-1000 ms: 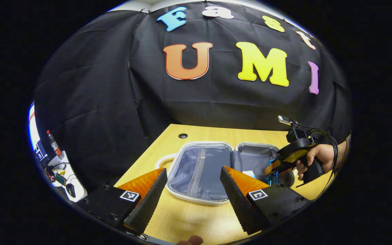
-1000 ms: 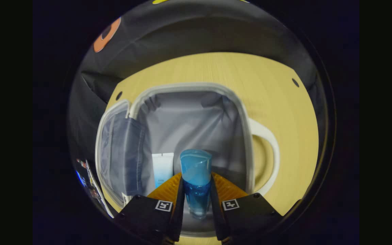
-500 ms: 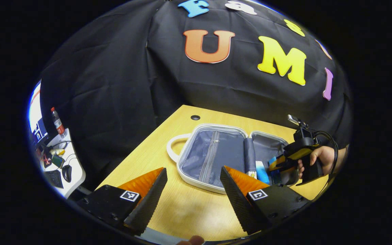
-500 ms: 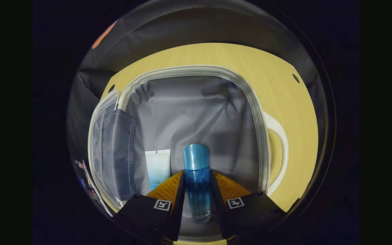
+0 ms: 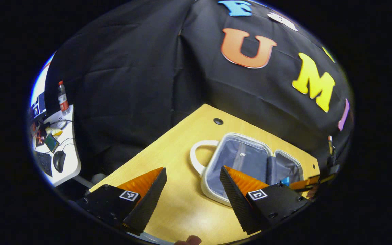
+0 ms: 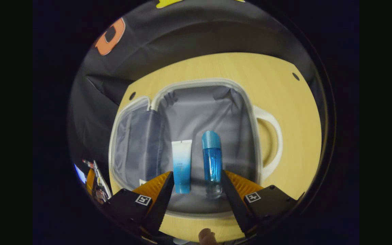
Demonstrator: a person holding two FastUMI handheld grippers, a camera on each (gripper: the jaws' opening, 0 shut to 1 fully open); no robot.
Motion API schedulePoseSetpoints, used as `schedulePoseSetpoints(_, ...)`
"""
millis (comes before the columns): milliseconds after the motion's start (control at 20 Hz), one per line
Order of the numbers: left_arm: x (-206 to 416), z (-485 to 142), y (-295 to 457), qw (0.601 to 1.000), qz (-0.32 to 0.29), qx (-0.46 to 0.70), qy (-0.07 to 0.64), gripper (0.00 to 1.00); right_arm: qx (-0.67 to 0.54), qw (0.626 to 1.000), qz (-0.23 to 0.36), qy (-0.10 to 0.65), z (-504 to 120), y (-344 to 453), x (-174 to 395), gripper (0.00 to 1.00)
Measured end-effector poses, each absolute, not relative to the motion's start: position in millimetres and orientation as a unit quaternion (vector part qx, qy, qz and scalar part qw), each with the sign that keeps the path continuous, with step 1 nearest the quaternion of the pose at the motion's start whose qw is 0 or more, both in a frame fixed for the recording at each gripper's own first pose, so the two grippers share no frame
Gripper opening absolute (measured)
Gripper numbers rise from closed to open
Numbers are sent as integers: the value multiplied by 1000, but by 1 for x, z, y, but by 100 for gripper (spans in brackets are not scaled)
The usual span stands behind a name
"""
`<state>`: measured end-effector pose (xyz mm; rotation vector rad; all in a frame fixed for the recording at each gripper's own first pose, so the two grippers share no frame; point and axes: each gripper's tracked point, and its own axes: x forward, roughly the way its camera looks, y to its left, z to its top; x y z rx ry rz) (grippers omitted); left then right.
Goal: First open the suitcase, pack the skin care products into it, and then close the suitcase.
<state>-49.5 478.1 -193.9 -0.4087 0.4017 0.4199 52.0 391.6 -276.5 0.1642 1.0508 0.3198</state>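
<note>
The white suitcase [image 6: 254,136] lies open on the wooden table [image 6: 284,92], its grey lining showing. Inside its right half lie a blue bottle [image 6: 211,163] and a white-and-blue tube [image 6: 181,165], side by side. My right gripper [image 6: 196,194] hovers over the near rim, open, with both products lying free between and beyond its fingers. In the left gripper view the suitcase [image 5: 213,190] sits to the right with its white handle [image 5: 196,154] toward me. My left gripper [image 5: 192,190] stands open above bare table, left of the case. The other gripper [image 5: 313,182] shows at the far right edge.
A side desk [image 5: 70,163] with a mouse, a keyboard and a bottle stands beyond the table's left edge. Cable holes [image 5: 218,121] mark the table's far corners. Black cloth closes the back. A fingertip [image 6: 206,234] shows at the bottom of the right gripper view.
My right gripper let go of the blue bottle, opened and drew back; the bottle now lies in the case by the tube. My left gripper swung left, away from the suitcase.
</note>
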Motion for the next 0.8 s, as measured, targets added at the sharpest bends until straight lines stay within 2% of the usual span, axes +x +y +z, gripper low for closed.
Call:
schedulePoseSetpoints(50, -39, -202, 486, 931, 206, -230, 196, 100, 68, 856, 160, 487, -262, 383, 45, 81)
schedulePoseSetpoints(150, -23, -223, 508, 914, 216, -277, 203, 98, 64, 869, 185, 455, -226, 369, 30, 81)
schedulePoseSetpoints(250, -6, -246, 519, 901, 213, -309, 218, 97, 47, 890, 200, 408, -189, 346, 19, 77)
schedulePoseSetpoints(300, 3, -254, 520, 894, 204, -332, 220, 97, 30, 904, 200, 377, -171, 330, 17, 81)
schedulePoseSetpoints(350, 17, -262, 516, 883, 194, -367, 217, 97, 6, 918, 198, 344, -153, 315, 13, 76)
schedulePoseSetpoints(400, 27, -269, 514, 873, 185, -396, 216, 97, -18, 930, 192, 312, -134, 298, 10, 76)
schedulePoseSetpoints(450, 36, -276, 511, 864, 175, -420, 217, 97, -37, 940, 186, 283, -119, 285, 6, 81)
schedulePoseSetpoints(500, 41, -281, 506, 857, 161, -440, 216, 100, -50, 949, 176, 257, -104, 271, 3, 81)
schedulePoseSetpoints(550, 45, -283, 501, 850, 145, -460, 211, 95, -57, 956, 163, 236, -92, 258, 1, 81)
schedulePoseSetpoints(600, 50, -281, 497, 841, 128, -486, 198, 93, -56, 961, 154, 222, -82, 250, -3, 76)
schedulePoseSetpoints(650, 57, -278, 492, 828, 111, -516, 189, 100, -55, 965, 144, 212, -74, 239, -4, 77)
schedulePoseSetpoints(700, 64, -276, 488, 814, 97, -543, 183, 85, -54, 968, 130, 207, -68, 221, -5, 77)
schedulePoseSetpoints(750, 67, -279, 484, 803, 91, -561, 181, 81, -50, 970, 118, 205, -65, 206, -6, 81)
schedulePoseSetpoints(800, 72, -287, 482, 796, 95, -569, 183, 63, -44, 973, 104, 202, -63, 193, -9, 80)
